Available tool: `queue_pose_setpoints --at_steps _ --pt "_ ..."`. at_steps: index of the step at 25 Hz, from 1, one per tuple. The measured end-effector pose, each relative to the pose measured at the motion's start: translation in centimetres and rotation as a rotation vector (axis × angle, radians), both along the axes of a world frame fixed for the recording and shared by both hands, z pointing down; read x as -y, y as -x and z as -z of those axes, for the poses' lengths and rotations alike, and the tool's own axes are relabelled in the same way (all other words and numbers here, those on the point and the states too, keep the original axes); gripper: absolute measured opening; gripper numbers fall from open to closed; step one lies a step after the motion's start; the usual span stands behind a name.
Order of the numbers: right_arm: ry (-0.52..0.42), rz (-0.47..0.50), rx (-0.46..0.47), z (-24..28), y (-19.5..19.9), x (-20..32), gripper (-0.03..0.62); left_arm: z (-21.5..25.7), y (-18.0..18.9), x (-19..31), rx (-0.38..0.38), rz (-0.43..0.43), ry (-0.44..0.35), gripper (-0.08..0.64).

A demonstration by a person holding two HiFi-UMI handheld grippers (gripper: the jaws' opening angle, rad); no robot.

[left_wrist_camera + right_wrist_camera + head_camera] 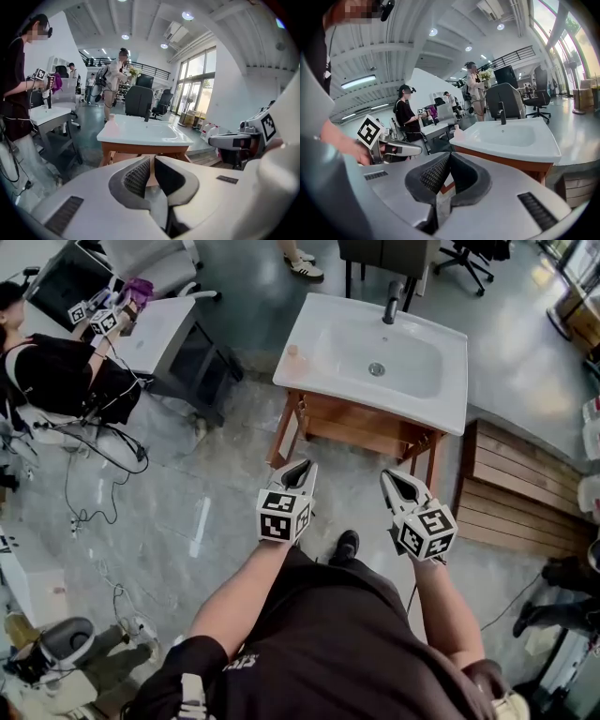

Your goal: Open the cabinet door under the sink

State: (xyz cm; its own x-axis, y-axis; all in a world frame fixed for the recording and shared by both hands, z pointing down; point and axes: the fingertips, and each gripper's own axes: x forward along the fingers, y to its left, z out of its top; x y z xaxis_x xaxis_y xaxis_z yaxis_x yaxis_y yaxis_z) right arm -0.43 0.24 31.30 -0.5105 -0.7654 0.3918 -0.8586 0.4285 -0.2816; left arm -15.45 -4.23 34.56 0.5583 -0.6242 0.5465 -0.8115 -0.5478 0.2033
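A white sink [375, 357] with a black tap [392, 302] stands on a wooden cabinet [356, 423] ahead of me in the head view. Both grippers hang in the air short of its front, touching nothing. My left gripper [298, 468] points at the cabinet's left part; in the left gripper view [152, 159] a narrow gap shows between its pads, with nothing in it. My right gripper [394, 479] points at the right part; its pads meet at the tips [449, 155] and hold nothing. The cabinet front [140, 150] [501, 161] shows under the basin rim.
A wooden platform [511, 493] lies right of the sink. A white desk [159, 329] and a seated person [56, 371] are at the left, with cables [94, 456] on the floor. A dark chair [384, 254] stands behind the sink. My shoe [345, 545] is below.
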Motion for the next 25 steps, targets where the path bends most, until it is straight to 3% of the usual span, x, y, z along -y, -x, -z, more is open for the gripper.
queue_pose_setpoints --at_steps 4,11,16,20,25 --pt "-0.032 -0.011 0.034 2.2 -1.7 0.3 0.015 2.8 -2.7 -0.3 -0.016 -0.017 -0.042 0.043" --pt "-0.137 -0.061 0.040 7.5 -2.7 0.9 0.014 7.9 -3.5 1.0 -0.048 -0.042 -0.103 0.041" --pt "-0.196 -0.121 0.019 10.7 -2.8 0.9 0.014 12.3 -3.0 2.2 -0.052 -0.097 -0.190 0.041" --pt "-0.319 -0.198 -0.019 14.4 -2.5 2.0 0.012 14.7 -1.6 3.5 -0.060 -0.134 -0.288 0.040" --pt "-0.400 -0.257 -0.023 16.7 -1.9 2.7 0.012 14.5 0.5 4.0 -0.099 -0.102 -0.316 0.040"
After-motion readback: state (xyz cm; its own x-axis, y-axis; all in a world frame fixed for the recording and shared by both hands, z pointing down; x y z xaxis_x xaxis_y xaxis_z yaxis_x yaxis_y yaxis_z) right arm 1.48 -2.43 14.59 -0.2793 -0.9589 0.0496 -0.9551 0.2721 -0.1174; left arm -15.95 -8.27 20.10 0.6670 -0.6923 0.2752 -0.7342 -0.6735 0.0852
